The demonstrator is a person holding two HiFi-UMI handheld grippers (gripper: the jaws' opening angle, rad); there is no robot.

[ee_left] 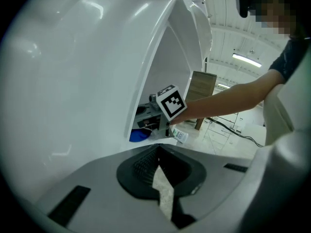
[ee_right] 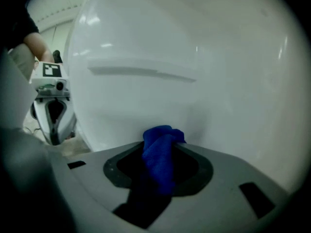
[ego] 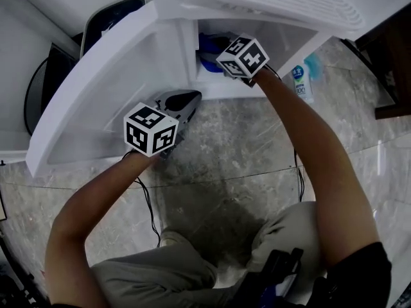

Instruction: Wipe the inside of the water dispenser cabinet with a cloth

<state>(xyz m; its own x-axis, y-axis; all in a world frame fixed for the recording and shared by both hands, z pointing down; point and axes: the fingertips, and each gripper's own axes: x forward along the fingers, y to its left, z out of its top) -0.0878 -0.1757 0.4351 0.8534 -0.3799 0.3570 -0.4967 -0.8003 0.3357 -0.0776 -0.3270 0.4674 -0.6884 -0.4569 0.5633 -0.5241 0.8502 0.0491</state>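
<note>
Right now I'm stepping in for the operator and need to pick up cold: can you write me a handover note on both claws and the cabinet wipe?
Left claw: shut, empty, beside the inner face of the open door; contact unclear.
Right claw: shut on the blue cloth, reaching into the cabinet; the cloth is close to a white inner surface.
Done: door open, cloth gripped and inside. How much is wiped cannot be told.
Left: wipe the cabinet's inner surfaces, then withdraw.
</note>
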